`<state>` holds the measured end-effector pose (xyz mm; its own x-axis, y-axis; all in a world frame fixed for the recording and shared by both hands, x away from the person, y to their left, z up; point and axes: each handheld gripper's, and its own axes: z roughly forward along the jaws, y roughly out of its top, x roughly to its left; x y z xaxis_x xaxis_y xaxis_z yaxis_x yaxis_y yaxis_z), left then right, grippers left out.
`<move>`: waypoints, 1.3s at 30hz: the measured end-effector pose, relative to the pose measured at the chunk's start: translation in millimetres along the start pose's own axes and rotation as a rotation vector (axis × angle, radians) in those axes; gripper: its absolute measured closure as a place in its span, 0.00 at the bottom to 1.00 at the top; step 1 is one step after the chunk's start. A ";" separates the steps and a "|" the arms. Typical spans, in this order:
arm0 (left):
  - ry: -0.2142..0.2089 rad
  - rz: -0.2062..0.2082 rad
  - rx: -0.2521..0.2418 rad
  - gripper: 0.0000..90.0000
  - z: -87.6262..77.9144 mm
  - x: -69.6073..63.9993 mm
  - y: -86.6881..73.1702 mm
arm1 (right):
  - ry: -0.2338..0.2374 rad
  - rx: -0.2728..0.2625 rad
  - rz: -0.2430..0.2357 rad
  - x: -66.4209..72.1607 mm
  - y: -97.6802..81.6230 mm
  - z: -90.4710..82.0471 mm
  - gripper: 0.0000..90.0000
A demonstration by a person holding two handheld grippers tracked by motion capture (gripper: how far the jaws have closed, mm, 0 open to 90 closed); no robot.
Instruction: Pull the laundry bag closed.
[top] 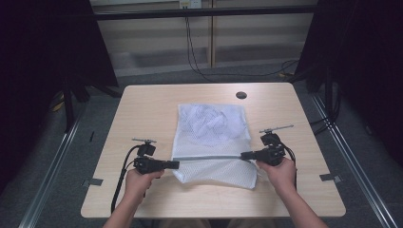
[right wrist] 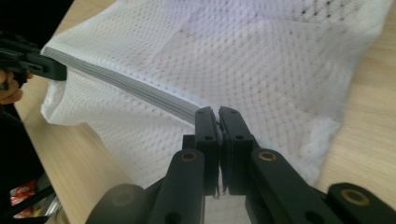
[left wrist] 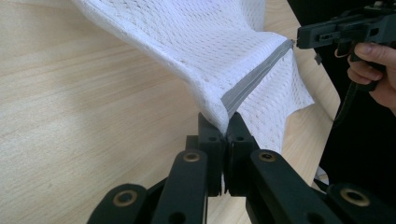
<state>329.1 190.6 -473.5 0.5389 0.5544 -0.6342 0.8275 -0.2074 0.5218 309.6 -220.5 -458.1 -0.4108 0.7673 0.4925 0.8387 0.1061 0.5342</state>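
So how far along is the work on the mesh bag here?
Done: white clothing already shows through the mesh bag. In hand: the left gripper is shut on one end of the grey zipper and the right gripper on the other, stretching it taut. Left: whether the zipper is closed, I can't tell; the bag lies on the table, not yet put away.

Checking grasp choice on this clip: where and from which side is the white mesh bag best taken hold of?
At the two ends of the grey zipper band on the mesh bag, one claw coming in from each side. The band is a firm strip crossing the limp mesh. The left claw and right claw are each shut on one end.
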 end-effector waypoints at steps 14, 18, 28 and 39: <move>-0.003 -0.004 0.001 0.98 0.3 0.0 0.0 | -0.012 -0.006 0.013 -6.8 -1.9 -7.6 0.97; -0.004 -0.004 0.000 0.98 0.2 -0.3 0.0 | -0.012 -0.005 0.011 -6.8 -1.9 -8.5 0.97; -0.003 -0.005 0.001 0.98 0.2 -0.2 -0.1 | -0.022 -0.008 0.016 -10.5 -3.9 -11.3 0.97; -0.008 -0.009 0.003 0.98 0.3 -0.8 -0.3 | -0.021 -0.009 0.015 -11.6 -4.5 -12.2 0.97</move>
<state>328.5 189.9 -473.4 0.5329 0.5495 -0.6435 0.8327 -0.2050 0.5144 306.2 -237.6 -457.8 -0.3900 0.7820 0.4861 0.8416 0.0885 0.5329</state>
